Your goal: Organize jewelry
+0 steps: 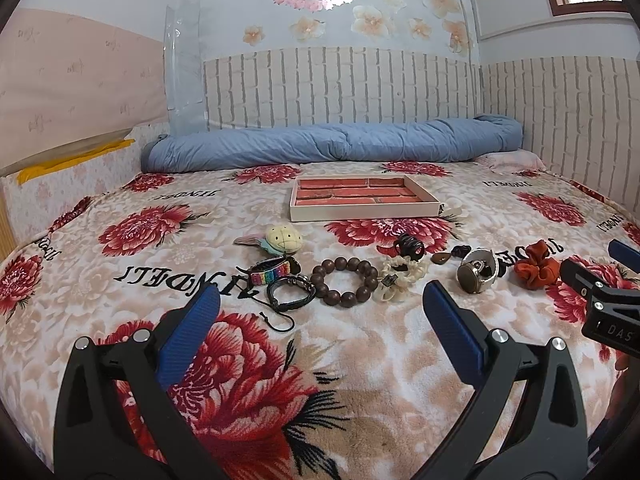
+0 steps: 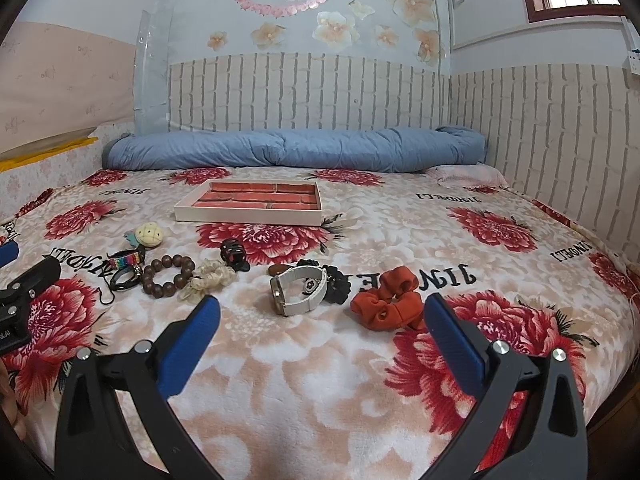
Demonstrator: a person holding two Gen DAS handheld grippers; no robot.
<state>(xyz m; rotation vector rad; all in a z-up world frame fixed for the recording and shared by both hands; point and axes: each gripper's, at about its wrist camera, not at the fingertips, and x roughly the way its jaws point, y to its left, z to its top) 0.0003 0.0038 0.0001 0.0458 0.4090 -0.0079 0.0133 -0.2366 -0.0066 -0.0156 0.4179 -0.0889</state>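
Observation:
Several jewelry pieces lie in a row on the flowered bedspread: a rainbow strap (image 1: 269, 273), a black cord bracelet (image 1: 290, 294), a brown bead bracelet (image 1: 345, 286) (image 2: 168, 276), a cream scrunchie (image 1: 400, 278) (image 2: 208, 278), a black hair claw (image 1: 409, 247) (image 2: 233, 254), a white-strap watch (image 1: 476, 274) (image 2: 300, 290) and an orange scrunchie (image 1: 534, 268) (image 2: 390, 302). A shallow tray (image 1: 362, 211) (image 2: 248, 216) with a red brick-pattern floor lies behind them. My left gripper (image 1: 320, 312) is open and empty, in front of the bead bracelet. My right gripper (image 2: 322, 320) is open and empty, in front of the watch.
A yellow plush keychain (image 1: 283, 239) (image 2: 149, 235) lies left of the row. A rolled blue quilt (image 1: 332, 144) (image 2: 296, 150) runs along the back wall. Brick-pattern walls close the back and right sides. A pink pillow (image 2: 472, 176) lies in the far right corner.

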